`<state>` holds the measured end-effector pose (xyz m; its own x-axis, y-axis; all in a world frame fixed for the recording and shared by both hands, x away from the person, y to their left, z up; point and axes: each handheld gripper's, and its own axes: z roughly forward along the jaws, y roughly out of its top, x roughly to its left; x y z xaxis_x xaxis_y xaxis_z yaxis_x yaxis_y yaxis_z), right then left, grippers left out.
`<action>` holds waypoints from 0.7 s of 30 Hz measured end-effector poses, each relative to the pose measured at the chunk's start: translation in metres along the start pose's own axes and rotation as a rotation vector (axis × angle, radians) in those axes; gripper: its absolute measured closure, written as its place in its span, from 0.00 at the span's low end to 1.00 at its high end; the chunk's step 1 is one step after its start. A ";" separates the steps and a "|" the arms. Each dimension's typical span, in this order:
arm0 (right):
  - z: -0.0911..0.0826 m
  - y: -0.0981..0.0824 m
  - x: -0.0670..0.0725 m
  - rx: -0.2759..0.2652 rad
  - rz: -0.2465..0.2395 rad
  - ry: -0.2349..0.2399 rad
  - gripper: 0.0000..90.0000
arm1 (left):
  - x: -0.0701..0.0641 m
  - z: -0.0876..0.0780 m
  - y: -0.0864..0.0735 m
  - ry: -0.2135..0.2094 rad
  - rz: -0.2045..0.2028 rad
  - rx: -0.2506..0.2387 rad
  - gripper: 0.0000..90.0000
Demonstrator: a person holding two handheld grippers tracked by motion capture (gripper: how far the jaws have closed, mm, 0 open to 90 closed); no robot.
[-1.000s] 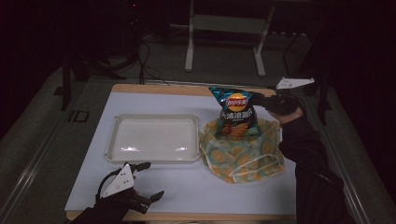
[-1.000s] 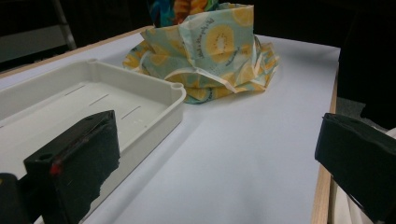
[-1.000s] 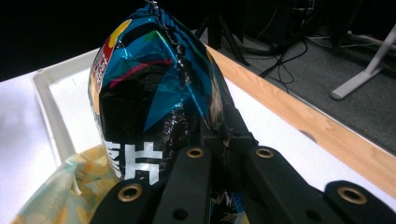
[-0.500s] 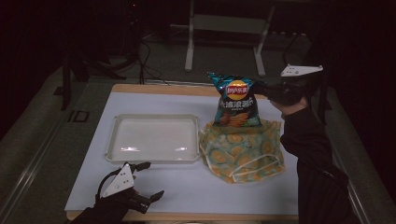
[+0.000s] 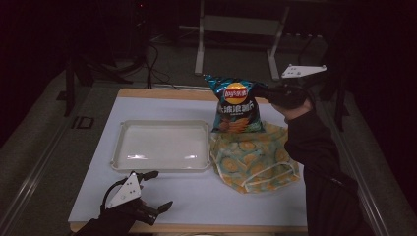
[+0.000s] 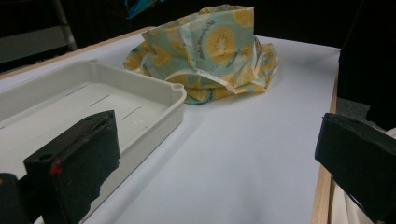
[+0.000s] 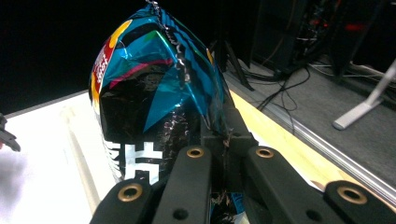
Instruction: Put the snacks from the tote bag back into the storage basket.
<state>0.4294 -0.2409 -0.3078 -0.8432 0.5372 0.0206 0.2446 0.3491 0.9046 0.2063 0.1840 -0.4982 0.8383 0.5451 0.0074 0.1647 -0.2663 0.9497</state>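
The high view looks forward and down from above the person's edge of the table, taking in the whole white tray [image 5: 162, 146] from well off. The left gripper view sits low at the table's near edge, just beside the tray [image 6: 93, 107], looking level past its corner to the patterned cloth bag [image 6: 215, 51] beyond; both share tray and bag [image 5: 253, 157]. The right gripper view, raised beyond the tray, presses close against the chip bag [image 7: 149, 93]
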 end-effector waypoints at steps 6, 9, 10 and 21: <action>0.014 0.007 0.012 -0.013 -0.001 0.025 1.00 | 0.000 0.000 0.000 0.002 0.001 0.002 0.00; 0.022 0.009 0.018 -0.017 -0.001 0.034 1.00 | 0.000 0.000 0.000 0.003 0.002 0.000 0.00; 0.025 0.010 0.021 -0.016 0.001 0.040 1.00 | 0.000 0.000 0.000 0.003 0.001 -0.001 0.00; 0.058 0.014 0.046 -0.029 0.011 0.055 1.00 | -0.001 -0.001 0.000 0.008 0.006 -0.003 0.00</action>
<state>0.4218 -0.1663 -0.3187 -0.8658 0.4977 0.0529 0.2405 0.3211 0.9160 0.2051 0.1844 -0.4978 0.8353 0.5495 0.0155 0.1580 -0.2669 0.9507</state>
